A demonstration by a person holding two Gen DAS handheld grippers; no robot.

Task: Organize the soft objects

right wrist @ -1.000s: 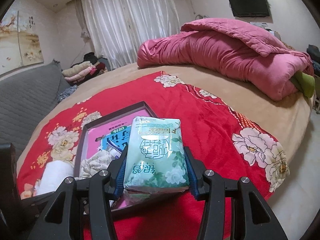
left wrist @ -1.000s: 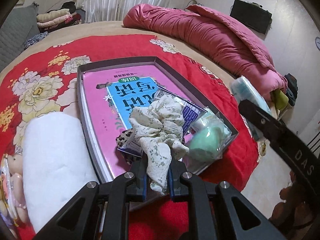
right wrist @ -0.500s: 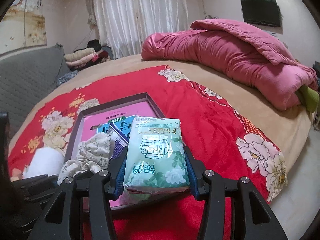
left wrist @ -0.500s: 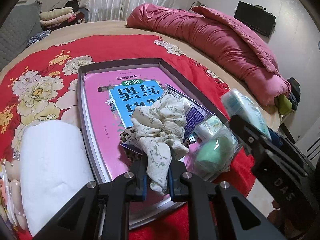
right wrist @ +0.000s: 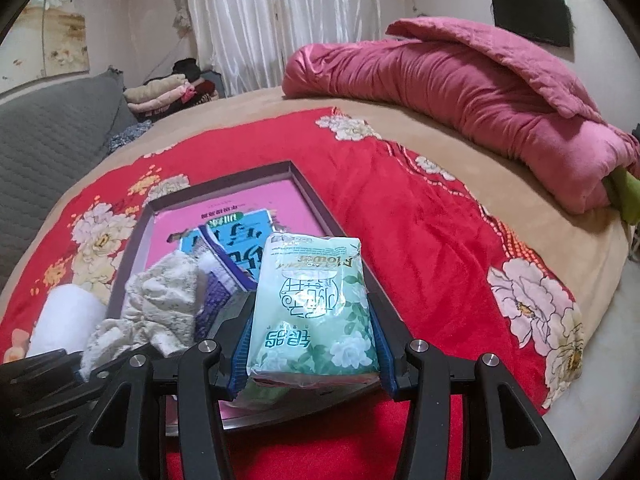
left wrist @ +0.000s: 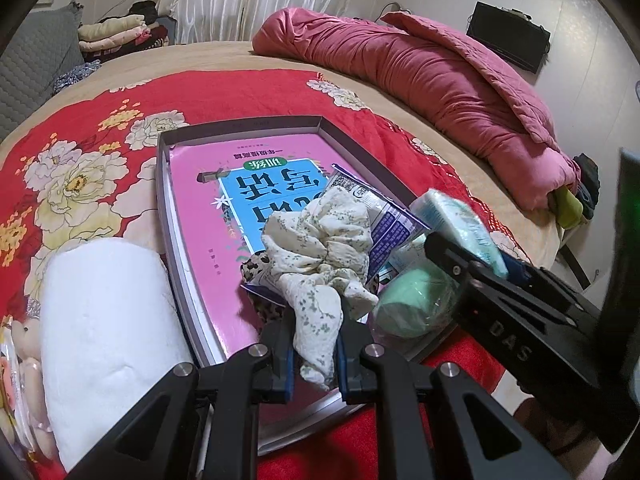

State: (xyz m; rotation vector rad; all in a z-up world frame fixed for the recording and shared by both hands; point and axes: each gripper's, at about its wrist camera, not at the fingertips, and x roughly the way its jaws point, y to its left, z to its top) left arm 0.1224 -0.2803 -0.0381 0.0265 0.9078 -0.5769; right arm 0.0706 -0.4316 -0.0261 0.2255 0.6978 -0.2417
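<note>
My left gripper (left wrist: pixel 314 350) is shut on a crumpled cream floral cloth (left wrist: pixel 320 252) and holds it over the near end of the grey tray (left wrist: pixel 240 126). My right gripper (right wrist: pixel 312 356) is shut on a pale green tissue pack (right wrist: pixel 312 300), held over the tray's near right corner (right wrist: pixel 296 172). The right gripper and its pack (left wrist: pixel 460 220) show at the right of the left wrist view. In the tray lie a pink book (left wrist: pixel 200 184), a blue-white packet (left wrist: pixel 384 220), a leopard-print item (left wrist: pixel 256 264) and a bagged green sponge (left wrist: pixel 412 300).
A white soft roll (left wrist: pixel 104 320) lies left of the tray on the red floral blanket (left wrist: pixel 80 140), with a bagged plush toy (left wrist: pixel 20 360) at the far left. A pink quilt (right wrist: pixel 480 92) lies at the back. The bed edge drops off at right.
My right gripper with the tissue pack has moved left and closer over the tray's right corner. My left gripper still holds the cloth in about the same place.
</note>
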